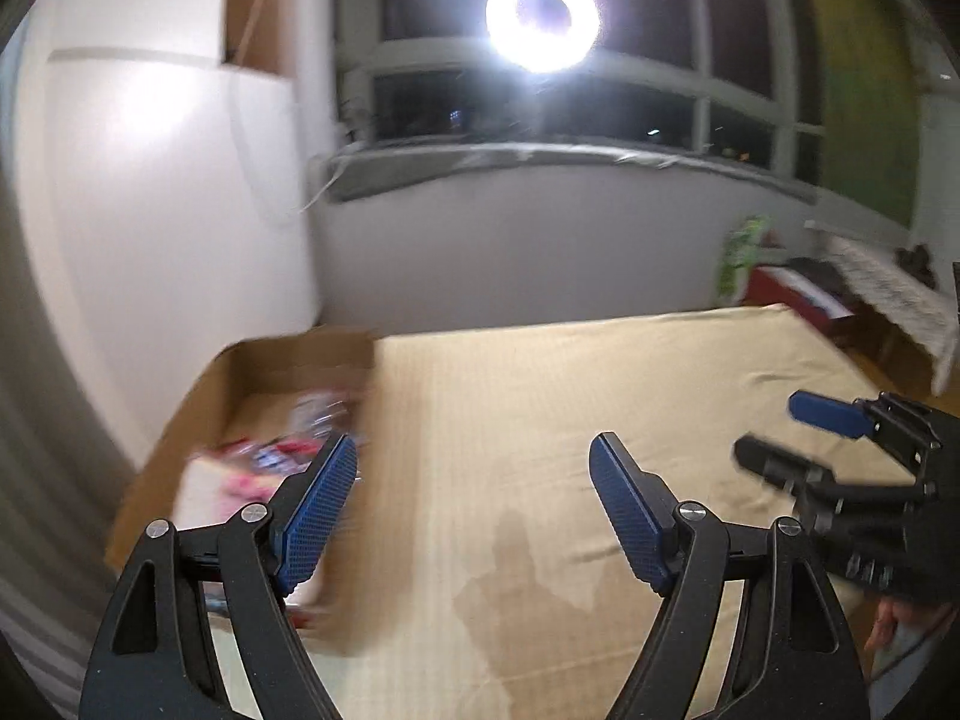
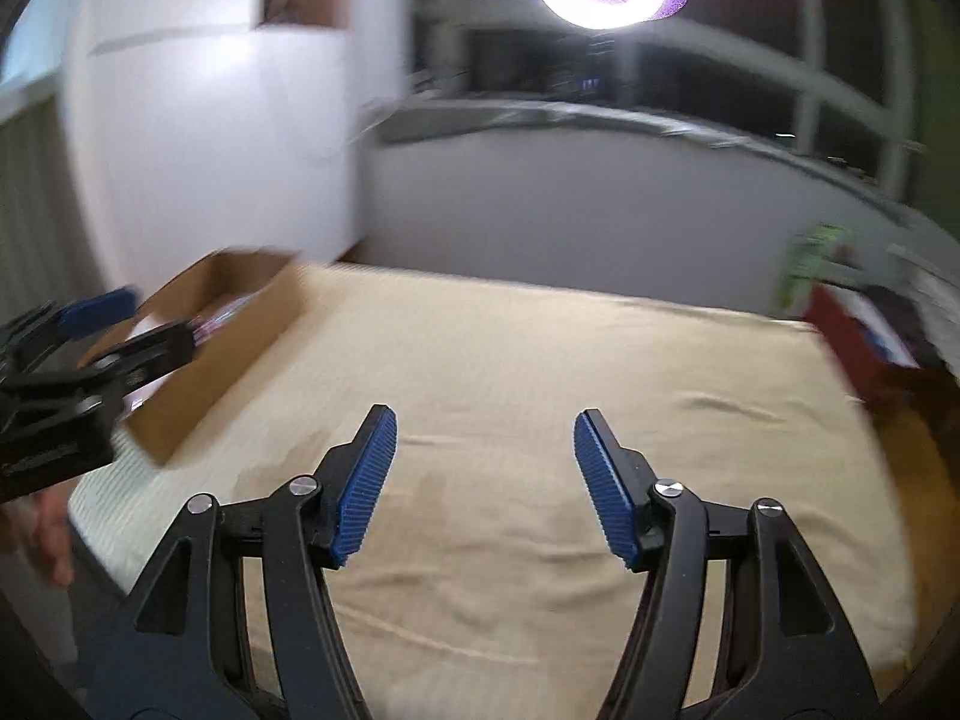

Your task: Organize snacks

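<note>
Your left tool [image 1: 474,465] and right tool [image 2: 485,441] both hang spread and empty over the beige cloth-covered table [image 2: 540,372], with bare cloth ahead to its far edge. The blurred snack packets [image 1: 270,456] lie in the brown cardboard box [image 1: 180,414] at the table's left edge, beside the white wall [image 1: 156,192].

**Box at the left edge of the bed, both grippers over the sheet**

A cardboard box [image 1: 288,360] sits on the bed [image 1: 540,420] at its left edge, against the wall [image 1: 150,210]. Snack packets [image 1: 282,450] lie inside the box. The left gripper [image 1: 474,516] hangs over the box's right wall and the sheet beside it; the right gripper [image 2: 485,480] is to its right, over the middle of the bed, nothing between either pair of fingers. Behind the bed runs a window [image 1: 540,108] with a ring light [image 1: 543,18] in front of it. Past the bed's far right corner stands a low bench [image 1: 870,300]
</note>
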{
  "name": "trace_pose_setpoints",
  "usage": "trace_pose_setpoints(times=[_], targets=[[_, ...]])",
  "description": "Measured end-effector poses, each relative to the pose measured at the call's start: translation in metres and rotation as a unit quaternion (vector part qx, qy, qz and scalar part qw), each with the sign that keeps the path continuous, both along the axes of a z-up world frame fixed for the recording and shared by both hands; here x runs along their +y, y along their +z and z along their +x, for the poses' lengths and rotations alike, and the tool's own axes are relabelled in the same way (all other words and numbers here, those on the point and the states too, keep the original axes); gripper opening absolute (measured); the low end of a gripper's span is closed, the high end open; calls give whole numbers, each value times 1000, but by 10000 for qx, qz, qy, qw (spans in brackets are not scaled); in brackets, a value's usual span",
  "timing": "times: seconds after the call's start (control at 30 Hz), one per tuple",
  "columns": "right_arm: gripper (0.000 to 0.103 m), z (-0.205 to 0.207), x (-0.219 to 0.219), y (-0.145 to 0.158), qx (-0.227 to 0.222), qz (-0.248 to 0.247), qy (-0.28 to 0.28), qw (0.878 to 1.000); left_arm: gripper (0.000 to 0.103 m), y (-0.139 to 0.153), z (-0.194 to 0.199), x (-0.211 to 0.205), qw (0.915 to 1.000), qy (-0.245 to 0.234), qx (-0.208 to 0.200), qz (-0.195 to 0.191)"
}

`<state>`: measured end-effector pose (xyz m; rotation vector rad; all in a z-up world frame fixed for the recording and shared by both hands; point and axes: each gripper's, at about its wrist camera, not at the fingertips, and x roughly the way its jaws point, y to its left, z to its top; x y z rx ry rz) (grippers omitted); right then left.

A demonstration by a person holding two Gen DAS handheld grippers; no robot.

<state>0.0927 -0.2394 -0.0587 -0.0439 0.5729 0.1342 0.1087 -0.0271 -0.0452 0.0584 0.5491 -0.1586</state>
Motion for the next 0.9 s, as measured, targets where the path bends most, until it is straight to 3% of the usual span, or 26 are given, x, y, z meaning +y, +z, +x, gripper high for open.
trace_pose_setpoints(times=[0.13,0.47,0.5,0.6,0.63,0.9], targets=[[78,-22,-11,23,-367,43,-55,9993,80,18,-24,-18,9994,-246,-236,-15],[78,-34,-4,28,-478,66,33,9988,80,23,-36,-13,9994,-191,-300,-57],[80,-34,-5,28,-489,72,28,9988,80,24,-36,-13,9993,-198,-314,-58],[101,-35,-6,29,-533,93,-3,9985,80,25,-36,-13,9991,-220,-341,-87],[103,-35,-5,29,-557,105,-15,9984,80,24,-37,-14,9991,-216,-340,-91],[103,-32,3,26,-503,1,-100,9987,88,24,-37,-8,9994,-106,-294,-152]])
